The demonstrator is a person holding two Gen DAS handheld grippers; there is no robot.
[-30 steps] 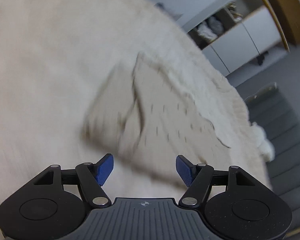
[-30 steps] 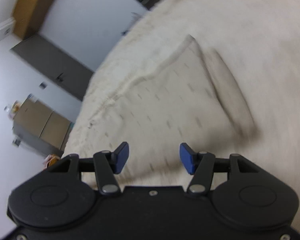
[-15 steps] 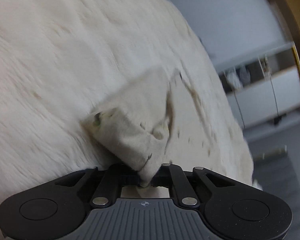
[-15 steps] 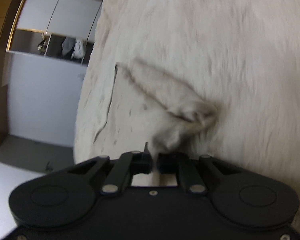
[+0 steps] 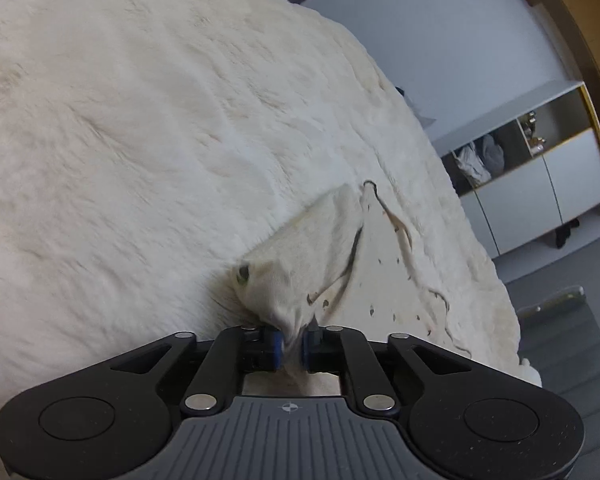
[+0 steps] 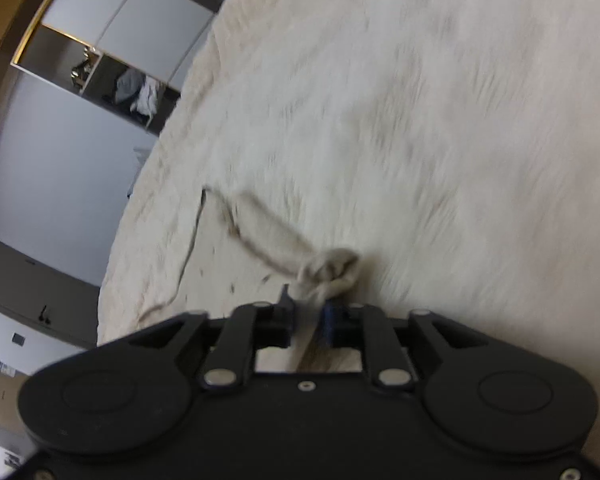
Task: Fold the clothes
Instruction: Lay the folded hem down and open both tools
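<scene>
Both tools are clamped on the same beige garment (image 5: 380, 280), which lies on a shaggy cream blanket (image 5: 140, 140) near its edge. The left tool (image 5: 294, 350) has its blue pads pressed together on a bunched corner of the cloth, lifting it into a small peak. The right tool (image 6: 308, 322) pinches another gathered bit of the garment (image 6: 328, 270), though that view is blurred, so the exact fold is hard to make out. A white cabinet (image 5: 532, 196) with open shelves stands beyond the blanket's edge
</scene>
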